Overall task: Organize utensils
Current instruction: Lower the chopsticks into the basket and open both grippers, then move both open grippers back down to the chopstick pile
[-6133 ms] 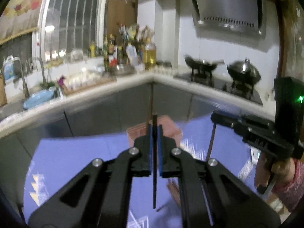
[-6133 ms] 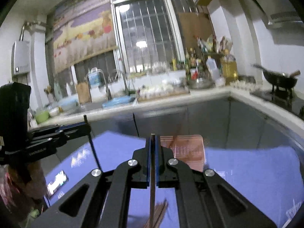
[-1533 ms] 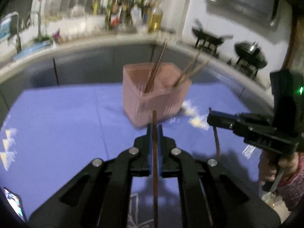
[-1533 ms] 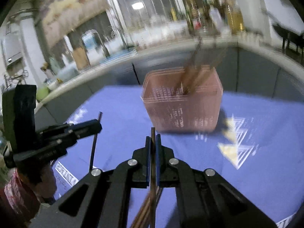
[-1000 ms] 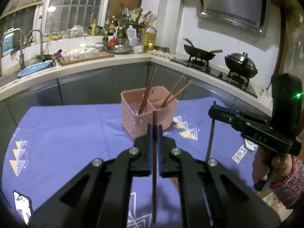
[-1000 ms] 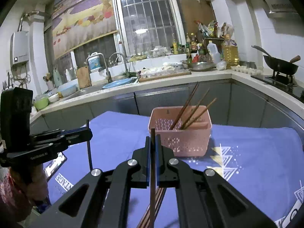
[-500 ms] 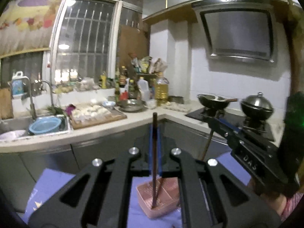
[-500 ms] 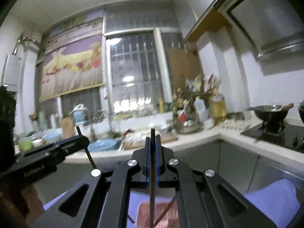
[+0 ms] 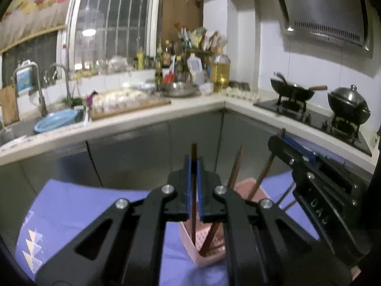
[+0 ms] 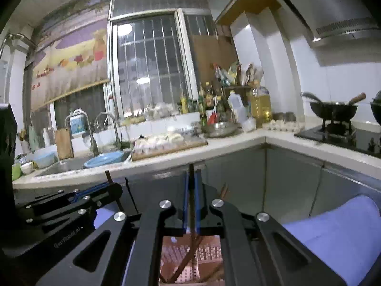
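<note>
My left gripper [image 9: 194, 164] is clenched on a dark chopstick [image 9: 194, 205] held upright between its blue pads [image 9: 188, 186]; the stick's top end stands just above the fingertips and its lower end reaches down inside the pink slotted basket [image 9: 190, 243], which lies directly below and just beyond the fingers on the blue tablecloth [image 9: 78, 205]. Two further chopsticks [image 9: 235, 166] lean in the same basket, rising to the right of my held stick. My right gripper [image 10: 190, 176], seen from its own camera, is likewise clamped on a second dark chopstick [image 10: 191, 190], upright between its pads, with the basket [image 10: 209, 252] immediately beneath the fingers and the stick's lower part passing down into the basket's opening among the sticks already leaning there. In the left-wrist view the right gripper [image 9: 277, 140] stands just right of the basket, above its far rim; in the right-wrist view the left gripper [image 10: 112, 186] stands to the left of the basket, its stick tip protruding upward. Beyond the basket runs the kitchen counter [image 9: 142, 114], with a wok [image 9: 293, 90] on the stove to the right.
</note>
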`<move>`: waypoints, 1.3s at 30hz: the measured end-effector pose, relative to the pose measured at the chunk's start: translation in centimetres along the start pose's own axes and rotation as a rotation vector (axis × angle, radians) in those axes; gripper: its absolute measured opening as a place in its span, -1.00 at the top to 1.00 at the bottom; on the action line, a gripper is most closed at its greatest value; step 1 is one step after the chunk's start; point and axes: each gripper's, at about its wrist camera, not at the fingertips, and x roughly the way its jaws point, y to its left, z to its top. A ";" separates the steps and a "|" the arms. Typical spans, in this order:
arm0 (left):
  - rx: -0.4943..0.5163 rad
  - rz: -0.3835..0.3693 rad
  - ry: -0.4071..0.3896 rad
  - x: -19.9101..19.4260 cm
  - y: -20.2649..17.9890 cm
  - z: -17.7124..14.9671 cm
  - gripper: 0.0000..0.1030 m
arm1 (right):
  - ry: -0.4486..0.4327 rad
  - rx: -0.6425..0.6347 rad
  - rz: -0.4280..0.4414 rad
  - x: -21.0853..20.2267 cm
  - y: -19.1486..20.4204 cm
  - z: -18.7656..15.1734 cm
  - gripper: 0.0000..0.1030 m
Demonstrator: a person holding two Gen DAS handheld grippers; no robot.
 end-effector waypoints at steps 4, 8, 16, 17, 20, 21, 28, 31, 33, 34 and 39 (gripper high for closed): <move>0.000 0.001 0.057 0.0 0.1 -1.5 0.71 | 0.084 0.036 0.035 -0.3 0.0 -1.0 0.77; -0.034 0.012 -0.006 -3.5 0.7 -1.4 0.41 | 0.052 0.068 0.044 -3.5 0.3 -0.3 0.08; -0.154 0.002 -0.181 -14.1 3.2 -2.6 0.32 | -0.101 0.140 0.084 -14.1 -0.1 -0.1 0.07; -0.153 0.007 -0.184 -15.2 3.4 -3.8 0.32 | -0.098 0.152 0.086 -15.2 -0.3 -0.8 0.07; -0.135 0.004 -0.134 -16.3 3.2 -7.4 0.32 | -0.027 0.163 0.076 -17.3 -0.7 -4.5 0.07; -0.127 0.005 -0.104 -16.3 3.1 -8.7 0.32 | 0.021 0.160 0.061 -17.8 -0.8 -6.4 0.07; -0.124 -0.087 0.249 -12.7 1.6 -19.1 0.32 | 0.445 0.113 0.030 -16.9 -0.2 -17.4 0.43; -0.140 -0.154 0.351 -11.5 0.3 -21.6 0.32 | 0.573 0.053 0.042 -16.3 1.1 -19.8 0.51; -0.128 -0.181 0.385 -11.1 -0.7 -22.5 0.32 | 0.617 0.023 0.051 -16.3 1.8 -20.6 0.52; -0.116 -0.189 0.395 -10.9 -1.2 -22.9 0.32 | 0.637 0.017 0.061 -16.2 2.1 -21.0 0.52; -0.085 -0.207 0.434 -10.2 -3.1 -23.7 0.32 | 0.655 -0.096 0.007 -16.0 3.4 -21.6 0.52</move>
